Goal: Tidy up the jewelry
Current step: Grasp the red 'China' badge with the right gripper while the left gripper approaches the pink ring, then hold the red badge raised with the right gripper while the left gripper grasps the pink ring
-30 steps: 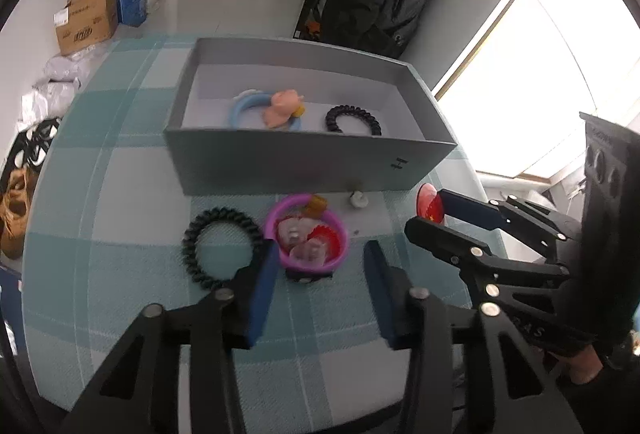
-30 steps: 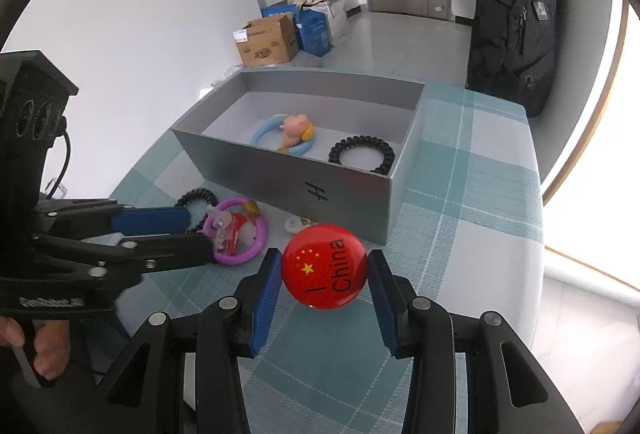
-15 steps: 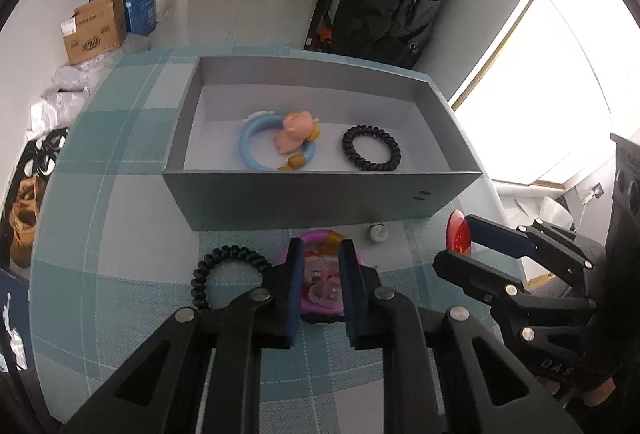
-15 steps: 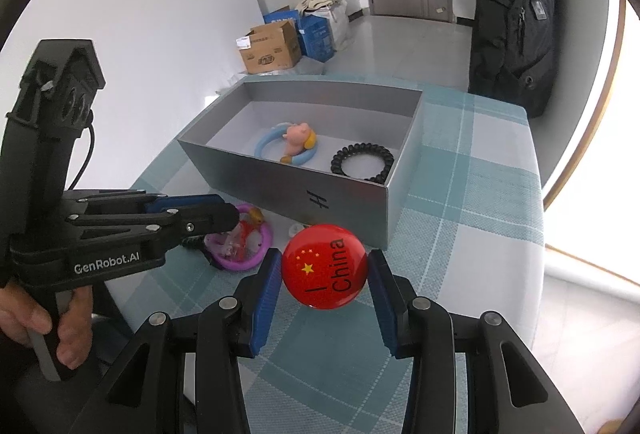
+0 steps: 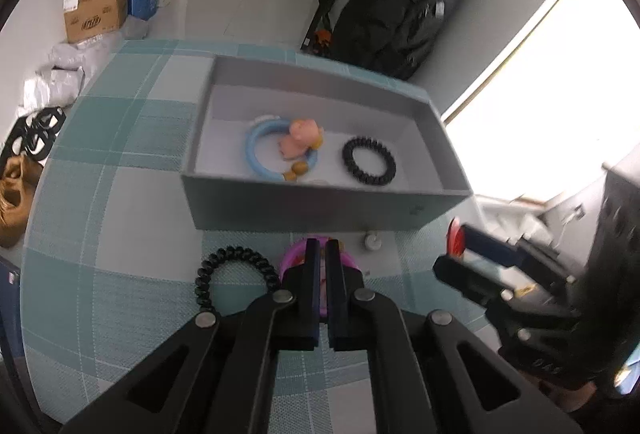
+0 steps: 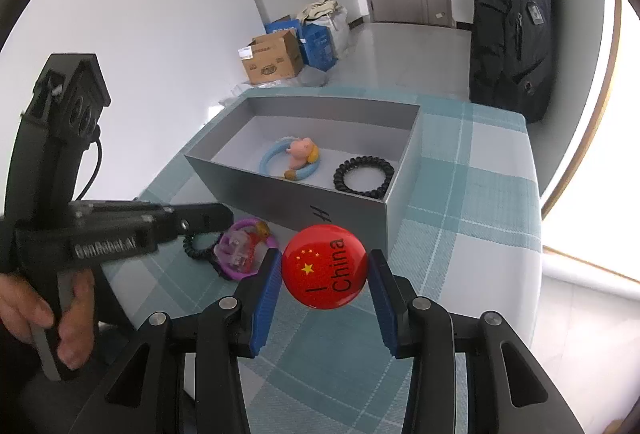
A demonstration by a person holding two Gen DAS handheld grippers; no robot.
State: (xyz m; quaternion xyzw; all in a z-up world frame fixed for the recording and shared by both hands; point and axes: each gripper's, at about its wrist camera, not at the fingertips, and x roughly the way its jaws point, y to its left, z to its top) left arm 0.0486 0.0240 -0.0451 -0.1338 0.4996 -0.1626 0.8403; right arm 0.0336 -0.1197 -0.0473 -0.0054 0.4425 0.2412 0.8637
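While the grey rectangular cardboard box (image 5: 320,202) lies ahead of both sets of fingers, the left gripper (image 5: 323,254) is pinched nearly closed on the purple plastic bracelet with clear charms (image 6: 244,250), and that thin grip could slip on the lift. Right gripper (image 6: 324,274) clamps the glossy red round badge (image 6: 324,267); a black coiled hair tie (image 5: 236,270) lies just left of the left fingers.

left wrist: close, above table, facing grey box (image 5: 320,202) | right wrist: from box's corner | shared: box
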